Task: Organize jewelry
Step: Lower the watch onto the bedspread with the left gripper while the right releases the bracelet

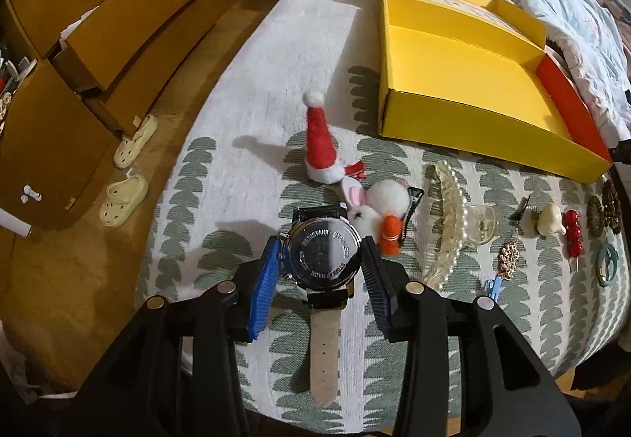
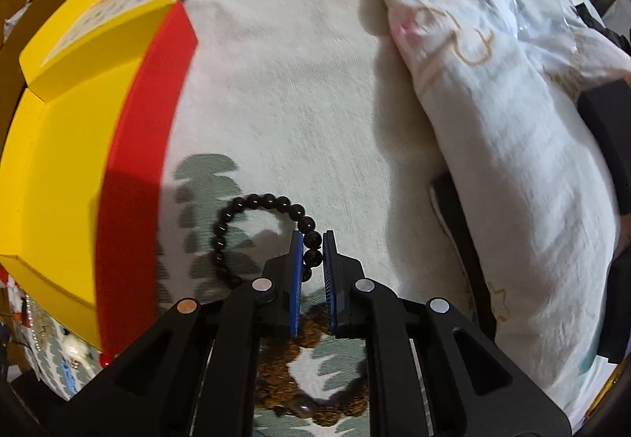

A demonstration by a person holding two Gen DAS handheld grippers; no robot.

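My left gripper (image 1: 321,241) points down at the bed and is shut on a wristwatch (image 1: 322,259), its blue pads on either side of the steel case back. The pale strap (image 1: 324,350) hangs toward me. In the right wrist view, my right gripper (image 2: 313,239) is shut on a black bead bracelet (image 2: 236,216); a few beads sit between the pads and the loop curves out to the left just above the blanket. A brown bead bracelet (image 2: 276,370) lies on the bed under that gripper. The open yellow box (image 1: 465,90) with a red side (image 2: 138,145) stands farther back.
Laid out on the patterned blanket (image 1: 276,54) are a Santa-hat clip (image 1: 321,145), a plush rabbit clip (image 1: 378,212), a pearl claw clip (image 1: 453,224) and several small pieces (image 1: 572,232). A crumpled quilt (image 2: 493,82) lies on the right. Wooden drawers (image 1: 118,23) and slippers (image 1: 126,196) are on the left.
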